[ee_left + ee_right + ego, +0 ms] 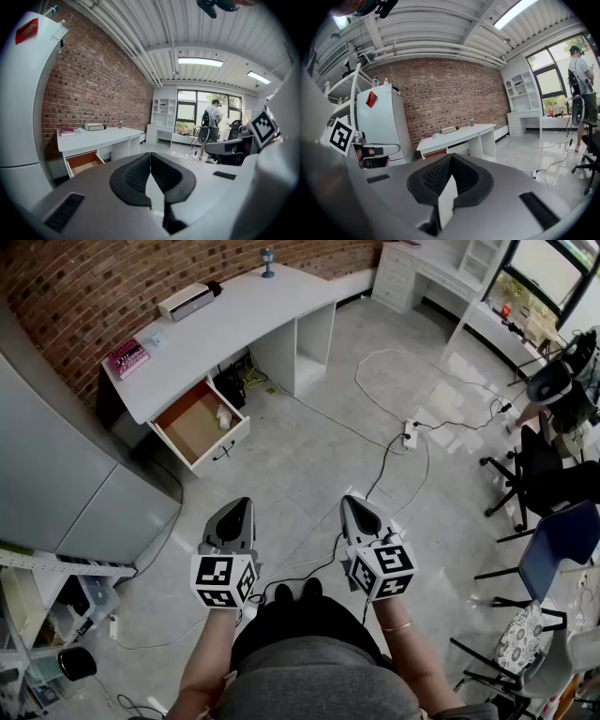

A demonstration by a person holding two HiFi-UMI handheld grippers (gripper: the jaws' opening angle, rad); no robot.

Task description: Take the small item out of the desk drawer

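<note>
The grey tiled floor (309, 465) fills most of your head view. The long white worktop (234, 320) stands along the brick wall (84, 287) at 11 o'clock from you. Its drawer (187, 432) is pulled open on the near side, at the worktop's left end. A small white item (223, 415) lies inside the drawer, towards its right wall. A pink book (128, 357) lies on the worktop above the drawer.

Your left gripper (242, 505) and right gripper (349, 503) hover side by side over the floor at 6 o'clock, well apart from the drawer. On each the fingers (136, 173) are pressed together with nothing between them.
</note>
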